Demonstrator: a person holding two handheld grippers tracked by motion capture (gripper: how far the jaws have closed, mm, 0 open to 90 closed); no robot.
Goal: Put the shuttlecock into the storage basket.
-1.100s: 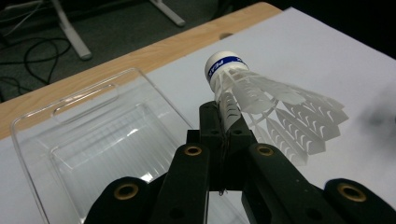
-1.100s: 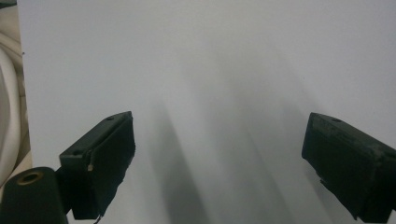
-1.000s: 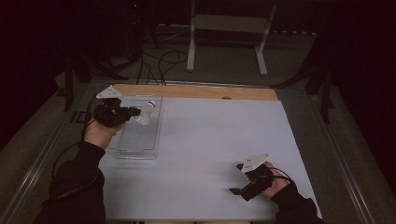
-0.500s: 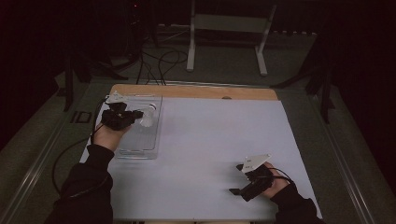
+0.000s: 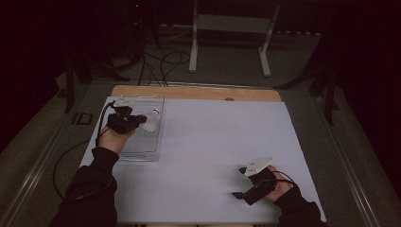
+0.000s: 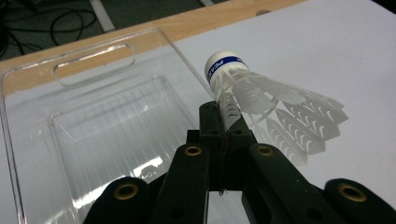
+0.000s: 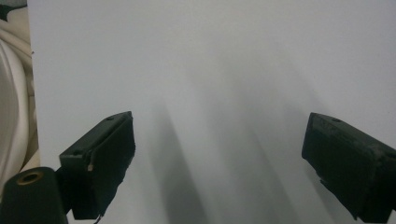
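Left gripper [image 6: 223,122], clamped on shuttlecock [image 6: 261,93], has dropped lower over clear tray [image 5: 142,150] at table's far-left corner; right gripper [image 7: 217,163] unmoved, jaws apart.

A blue band [image 6: 223,62] runs round the white cork head of the shuttlecock [image 6: 261,98], and it carries small white lettering. The letters are too small and too turned away to spell out (a brand mark, by the look of it). The grey plate [image 5: 259,164] on one gripper bears a tiny dark mark, also unreadable.
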